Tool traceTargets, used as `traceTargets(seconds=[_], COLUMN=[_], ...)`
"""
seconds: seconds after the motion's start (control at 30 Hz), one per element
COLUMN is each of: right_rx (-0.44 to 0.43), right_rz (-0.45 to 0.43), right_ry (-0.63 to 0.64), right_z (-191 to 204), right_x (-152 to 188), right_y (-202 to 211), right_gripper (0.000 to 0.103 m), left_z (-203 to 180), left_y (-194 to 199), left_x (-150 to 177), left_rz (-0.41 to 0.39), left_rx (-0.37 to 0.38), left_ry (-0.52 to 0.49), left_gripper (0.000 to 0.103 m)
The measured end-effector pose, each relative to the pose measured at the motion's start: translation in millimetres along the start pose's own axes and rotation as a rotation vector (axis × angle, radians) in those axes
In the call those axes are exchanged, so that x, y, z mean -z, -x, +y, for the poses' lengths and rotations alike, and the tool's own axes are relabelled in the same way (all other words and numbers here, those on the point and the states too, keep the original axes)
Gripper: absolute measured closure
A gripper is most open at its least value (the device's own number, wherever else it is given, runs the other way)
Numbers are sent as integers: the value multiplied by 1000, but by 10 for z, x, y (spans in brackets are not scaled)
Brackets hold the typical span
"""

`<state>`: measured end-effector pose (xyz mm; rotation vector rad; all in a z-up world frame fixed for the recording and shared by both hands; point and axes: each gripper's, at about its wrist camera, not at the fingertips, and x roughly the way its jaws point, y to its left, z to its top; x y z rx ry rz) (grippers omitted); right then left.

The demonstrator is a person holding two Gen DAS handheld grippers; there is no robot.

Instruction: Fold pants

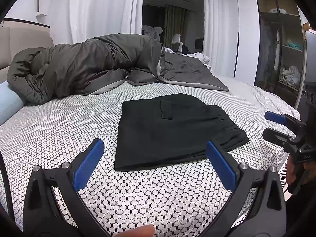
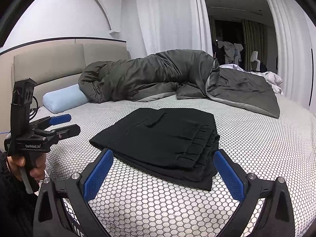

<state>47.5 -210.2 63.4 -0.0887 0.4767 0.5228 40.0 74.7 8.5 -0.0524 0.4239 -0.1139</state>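
Both grippers hang just short of the bed's near edge with nothing in them: the left gripper (image 1: 155, 151) has its blue pads spread wide, and the right gripper (image 2: 163, 161) is spread just as wide. Black pants (image 1: 167, 130) lie between and ahead of them on the honeycomb-patterned bed (image 1: 59, 126), already a compact stacked rectangle, pocket flap up and the gathered elastic waistband on the right-hand side.

By the look of the bundle, the folding itself seems finished, or within one last tidy-up. If anything remains, it is squaring the layers: the bottom layer pokes out past the upper ones at the near corner, so a next move would call for a light pinch on that edge and a small tug, without dragging the whole stack.

From the left wrist, the top face and the flat left fold edge read clearly, and the right gripper appears at the frame's right edge. From the right wrist, the stepped layers at the waistband end (image 2: 199, 156) show, plus the left gripper held in a hand (image 2: 25, 165) off to the left, well clear of the cloth.

A grey duvet (image 2: 158, 75) is heaped at the far side of the bed.
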Motion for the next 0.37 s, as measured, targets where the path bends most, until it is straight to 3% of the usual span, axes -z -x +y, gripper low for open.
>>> traceTargets(seconds=[0.37], right_rx=[-2], right_rz=[3], right_ry=[6], right_z=[10], right_x=[-6], right_y=[3], right_gripper=[0], left_z=[97], left_y=[17], left_x=[-8], left_rz=[-2], left_rx=[14], left_ry=[-4], left_gripper=[0])
